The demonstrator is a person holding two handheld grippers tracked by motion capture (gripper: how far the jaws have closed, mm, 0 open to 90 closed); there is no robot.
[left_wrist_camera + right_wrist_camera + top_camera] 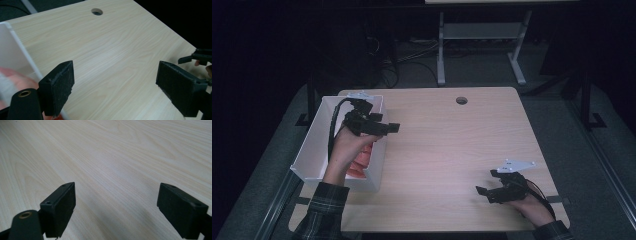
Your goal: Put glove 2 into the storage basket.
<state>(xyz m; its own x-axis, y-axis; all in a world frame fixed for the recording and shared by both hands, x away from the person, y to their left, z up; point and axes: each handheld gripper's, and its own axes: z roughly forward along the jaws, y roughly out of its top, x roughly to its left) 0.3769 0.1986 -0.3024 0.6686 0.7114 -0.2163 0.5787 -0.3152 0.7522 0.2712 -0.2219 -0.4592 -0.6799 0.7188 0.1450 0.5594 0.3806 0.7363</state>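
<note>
White box [314,145] sits at the left edge of the table [447,150], its long side running near to far, with red-orange things [360,162] lying inside against its right wall. Above that right wall, toward the far end, the left hand-held gripper [393,128] hangs, pointing right across the table; its jaws stand wide apart with nothing between them, and in the left gripper view the box wall [17,52] rises just beside the left jaw. The left hand [346,147] reaches over the box, its plaid sleeve [323,210] at the near edge. A round hole [461,100] marks the far side of the table. Well apart, at the near right corner, the right hand-held gripper [482,192] rests low over bare wood, pointing left, jaws wide and empty.
</note>
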